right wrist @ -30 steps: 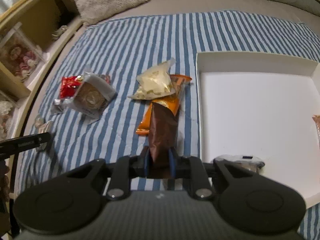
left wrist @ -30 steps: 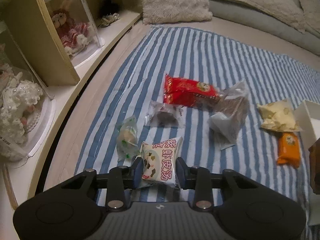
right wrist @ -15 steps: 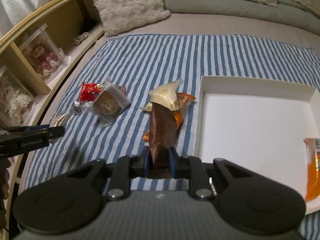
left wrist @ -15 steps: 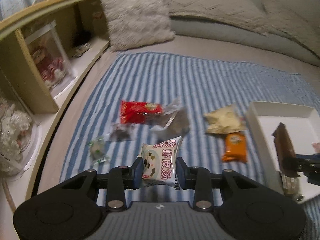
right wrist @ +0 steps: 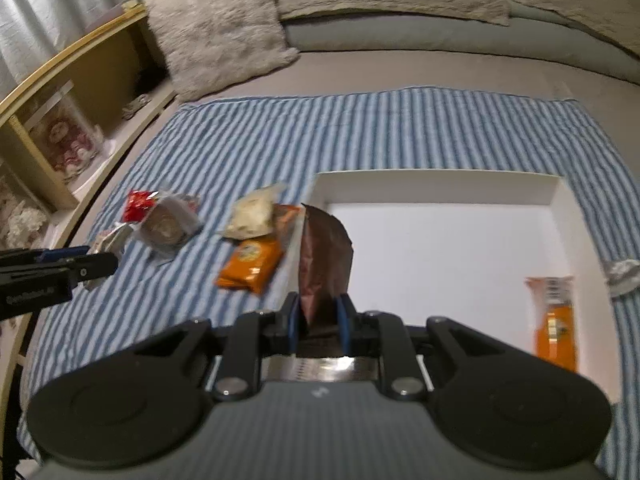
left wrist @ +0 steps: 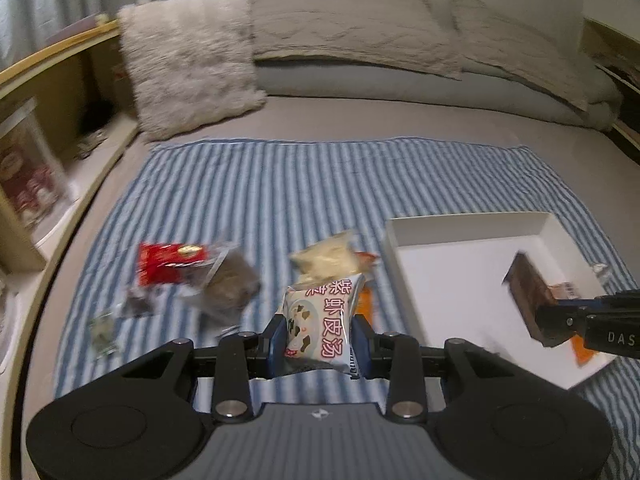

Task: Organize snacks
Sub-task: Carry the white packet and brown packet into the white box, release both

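Two pairs of fingers pinch snacks: left (left wrist: 320, 338) a white packet (left wrist: 322, 322) (upright), right (right wrist: 318, 322) a brown packet (right wrist: 325, 264).

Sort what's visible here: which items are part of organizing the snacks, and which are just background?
Part of the job:
- white soup packet, held in left gripper
- brown packet, held in right gripper
- white tray
- orange packet, pale packet and red packet, loose on the striped cloth

Just lying about:
- fluffy cushion
- side shelf

Blue-and-white striped cloth (left wrist: 320, 184), white tray (left wrist: 460, 228)
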A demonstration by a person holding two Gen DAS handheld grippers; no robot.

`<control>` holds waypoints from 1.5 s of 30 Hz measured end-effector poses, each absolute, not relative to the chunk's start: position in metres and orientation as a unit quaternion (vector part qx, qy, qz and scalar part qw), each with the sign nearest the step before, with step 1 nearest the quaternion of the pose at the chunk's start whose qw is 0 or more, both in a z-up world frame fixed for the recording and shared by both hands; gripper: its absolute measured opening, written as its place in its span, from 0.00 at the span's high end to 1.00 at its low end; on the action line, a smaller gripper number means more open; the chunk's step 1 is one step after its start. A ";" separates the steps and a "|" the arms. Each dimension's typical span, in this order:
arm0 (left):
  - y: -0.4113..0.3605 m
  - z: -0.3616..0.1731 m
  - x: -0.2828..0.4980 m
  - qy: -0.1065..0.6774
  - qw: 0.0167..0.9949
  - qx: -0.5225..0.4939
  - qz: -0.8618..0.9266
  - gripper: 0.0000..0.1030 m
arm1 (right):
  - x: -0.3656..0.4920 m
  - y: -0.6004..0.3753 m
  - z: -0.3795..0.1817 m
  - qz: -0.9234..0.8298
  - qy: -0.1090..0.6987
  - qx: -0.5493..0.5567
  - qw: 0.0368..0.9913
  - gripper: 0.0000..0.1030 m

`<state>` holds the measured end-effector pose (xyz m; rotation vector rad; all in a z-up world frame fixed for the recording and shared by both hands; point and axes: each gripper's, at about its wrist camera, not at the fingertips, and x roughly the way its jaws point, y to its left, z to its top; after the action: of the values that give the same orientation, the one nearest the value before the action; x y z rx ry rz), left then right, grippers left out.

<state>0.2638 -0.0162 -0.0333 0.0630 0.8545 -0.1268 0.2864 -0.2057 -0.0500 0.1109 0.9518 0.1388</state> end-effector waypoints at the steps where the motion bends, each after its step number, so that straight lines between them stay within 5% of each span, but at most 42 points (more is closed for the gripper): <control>1: -0.024 -0.033 0.265 0.414 0.907 0.033 -0.067 0.64 | 0.285 -0.212 -0.050 0.062 0.457 0.054 0.886 0.80; 9: -0.077 -0.042 0.275 0.418 0.901 0.051 -0.106 0.64 | 0.273 -0.260 -0.049 0.031 0.452 0.067 0.889 0.92; 29: -0.159 -0.065 0.303 0.428 0.886 0.056 -0.169 0.63 | 0.266 -0.301 -0.062 0.014 0.496 0.075 0.865 0.89; 31: -0.162 -0.070 0.309 0.431 0.885 0.056 -0.168 0.63 | 0.264 -0.302 -0.066 0.015 0.507 0.073 0.859 0.80; 33: -0.165 -0.073 0.313 0.432 0.885 0.055 -0.167 0.61 | 0.264 -0.302 -0.069 0.016 0.515 0.068 0.854 0.52; 35: -0.167 -0.077 0.317 0.433 0.884 0.053 -0.168 0.59 | 0.262 -0.303 -0.071 0.013 0.519 0.059 0.853 0.42; 37: -0.168 -0.081 0.320 0.436 0.883 0.052 -0.166 0.49 | 0.262 -0.305 -0.072 0.008 0.524 0.058 0.850 0.36; 39: -0.170 -0.086 0.323 0.443 0.880 0.053 -0.162 0.14 | 0.261 -0.307 -0.074 0.005 0.528 0.057 0.847 0.25; 41: -0.170 -0.091 0.324 0.447 0.878 0.058 -0.161 0.03 | 0.260 -0.308 -0.076 0.003 0.532 0.053 0.845 0.17; 45: -0.167 -0.098 0.325 0.470 0.866 0.064 -0.161 0.00 | 0.258 -0.312 -0.079 -0.002 0.535 0.047 0.844 0.07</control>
<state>0.3249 -0.1669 -0.0980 0.1332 0.9838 -0.3369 0.2577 -0.3118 -0.0786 0.1000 1.1290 -0.0043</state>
